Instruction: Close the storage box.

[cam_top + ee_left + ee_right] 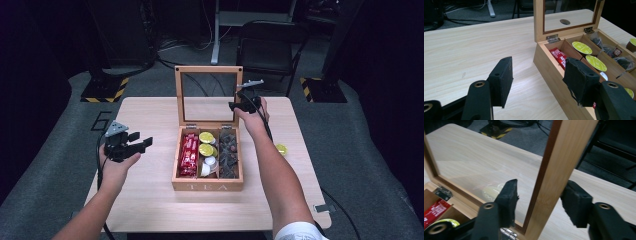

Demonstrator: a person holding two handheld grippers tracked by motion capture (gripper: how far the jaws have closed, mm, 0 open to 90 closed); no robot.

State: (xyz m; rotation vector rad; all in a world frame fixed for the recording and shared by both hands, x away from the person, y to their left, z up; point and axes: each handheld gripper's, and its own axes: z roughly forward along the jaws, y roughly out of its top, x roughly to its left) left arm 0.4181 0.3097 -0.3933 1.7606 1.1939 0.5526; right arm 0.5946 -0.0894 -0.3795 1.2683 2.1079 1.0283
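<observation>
A wooden tea box [207, 186] stands mid-table with its glass-windowed lid [208, 69] raised upright. Its three compartments hold red sachets [189, 154], yellow-green capsules [206, 137] and dark tea bags [229, 150]. My right gripper [239, 106] is at the lid's right edge. In the right gripper view its jaws [541, 183] straddle the lid's wooden side rail [564, 157] with a gap on each side, so it is open. My left gripper [142, 140] hovers open and empty over the table left of the box [554, 75]; the left gripper [537, 65] points at the box's near corner.
One loose yellow-green capsule [281, 148] lies on the table right of the box. Bare tabletop [150, 195] spreads to the left and in front of the box. A chair [267, 47] and stands sit on the floor beyond the far table edge.
</observation>
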